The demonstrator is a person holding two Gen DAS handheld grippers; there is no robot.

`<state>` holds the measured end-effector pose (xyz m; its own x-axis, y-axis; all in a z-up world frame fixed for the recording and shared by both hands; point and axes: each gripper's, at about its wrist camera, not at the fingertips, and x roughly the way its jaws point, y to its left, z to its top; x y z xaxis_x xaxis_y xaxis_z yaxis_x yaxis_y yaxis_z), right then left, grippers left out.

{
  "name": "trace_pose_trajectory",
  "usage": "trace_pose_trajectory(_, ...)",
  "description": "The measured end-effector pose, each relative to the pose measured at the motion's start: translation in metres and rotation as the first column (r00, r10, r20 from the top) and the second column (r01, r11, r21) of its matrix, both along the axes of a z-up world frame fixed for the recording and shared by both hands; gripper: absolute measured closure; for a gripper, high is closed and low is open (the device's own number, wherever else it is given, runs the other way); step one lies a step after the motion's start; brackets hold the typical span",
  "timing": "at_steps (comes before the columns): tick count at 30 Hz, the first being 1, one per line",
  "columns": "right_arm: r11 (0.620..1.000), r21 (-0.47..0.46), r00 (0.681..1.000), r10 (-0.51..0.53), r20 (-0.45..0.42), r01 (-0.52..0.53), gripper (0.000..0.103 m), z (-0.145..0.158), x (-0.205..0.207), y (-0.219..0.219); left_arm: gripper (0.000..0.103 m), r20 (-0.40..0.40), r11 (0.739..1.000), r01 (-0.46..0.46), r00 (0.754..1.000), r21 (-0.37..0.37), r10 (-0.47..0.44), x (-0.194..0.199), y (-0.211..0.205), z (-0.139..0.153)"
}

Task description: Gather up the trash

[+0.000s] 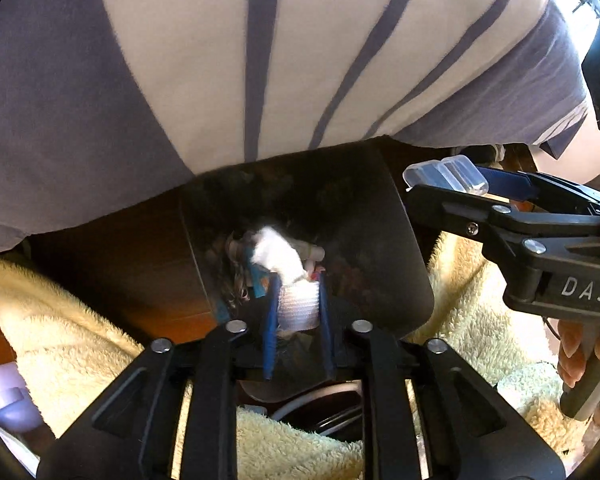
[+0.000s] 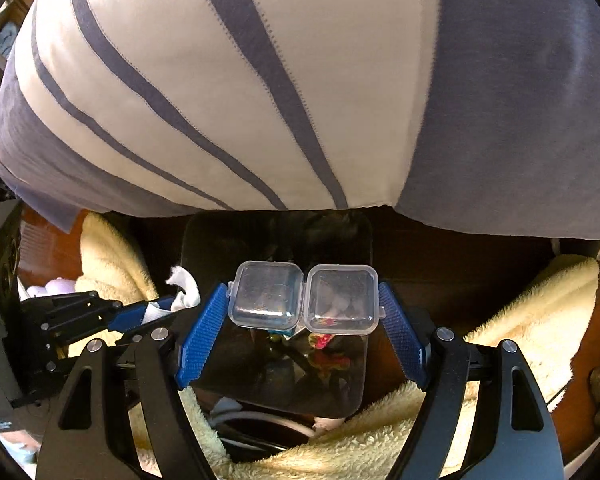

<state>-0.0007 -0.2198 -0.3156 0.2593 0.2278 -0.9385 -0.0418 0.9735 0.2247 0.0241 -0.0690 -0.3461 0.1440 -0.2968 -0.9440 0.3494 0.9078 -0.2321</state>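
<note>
A dark smoked-plastic trash bin (image 1: pixel 364 216) stands below both grippers, with wrappers and scraps (image 2: pixel 326 344) at its bottom. My left gripper (image 1: pixel 298 296) is shut on a white crumpled tissue (image 1: pixel 296 304) and holds it over the bin mouth; it also shows in the right wrist view (image 2: pixel 156 312). My right gripper (image 2: pixel 304 316) is shut on a small clear hinged plastic case (image 2: pixel 304 298), opened flat, held over the bin (image 2: pixel 204 248). In the left wrist view the case (image 1: pixel 446 174) shows at the right gripper's fingertips.
A cream fluffy towel or rug (image 1: pixel 60 320) lies around the bin, also seen in the right wrist view (image 2: pixel 540 312). The person's striped shirt (image 1: pixel 300 60) fills the upper half of both views. A pale lilac object (image 1: pixel 4 396) sits at far left. A white cable (image 2: pixel 260 420) lies near the bin's near side.
</note>
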Motion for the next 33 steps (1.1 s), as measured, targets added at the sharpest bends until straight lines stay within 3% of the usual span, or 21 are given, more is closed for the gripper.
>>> trace_pose_trajectory(2, 1.0, -0.002, 1.0, -0.002, -0.003, 0.002, 0.021, -0.001, 0.001, 0.0, 0.079, -0.005, 1.0, -0.006, 1.0, -0.003, 0.006, -0.001, 0.002, 0.001)
trace_pose_trajectory(6, 1.0, -0.015, 1.0, -0.008, 0.013, 0.008, 0.017, 0.004, 0.0, -0.002, 0.058, 0.011, 1.0, -0.025, 1.0, -0.001, 0.025, -0.003, 0.011, 0.008)
trace_pose_trajectory(10, 0.999, -0.027, 0.999, -0.024, 0.045, 0.025, 0.015, 0.018, -0.003, -0.007, 0.048, 0.044, 0.998, -0.06, 0.997, -0.007, 0.06, -0.006, 0.019, 0.022)
trace_pose_trajectory(12, 0.999, -0.034, 0.997, -0.037, 0.065, 0.04, 0.009, 0.025, -0.005, -0.01, 0.044, 0.062, 0.997, -0.075, 0.995, -0.013, 0.076, -0.005, 0.027, 0.03)
trace_pose_trajectory(19, 0.99, -0.08, 0.974, -0.097, 0.203, 0.115, 0.004, 0.077, -0.016, -0.034, 0.019, 0.208, 0.992, -0.125, 0.97, -0.03, 0.128, -0.013, 0.05, 0.09)
trace_pose_trajectory(25, 0.987, -0.083, 0.934, -0.1, 0.344, 0.136, 0.004, 0.133, -0.029, -0.041, 0.008, 0.398, 0.987, -0.143, 0.904, -0.069, 0.159, -0.023, 0.062, 0.165)
trace_pose_trajectory(30, 0.984, -0.102, 0.876, -0.079, 0.476, 0.144, 0.003, 0.186, -0.043, -0.039, 0.008, 0.512, 0.985, -0.143, 0.842, -0.094, 0.171, -0.031, 0.059, 0.215)
trace_pose_trajectory(33, 0.978, -0.111, 0.821, -0.085, 0.565, 0.178, 0.003, 0.219, -0.054, -0.042, 0.008, 0.564, 0.982, -0.146, 0.804, -0.119, 0.187, -0.034, 0.062, 0.24)
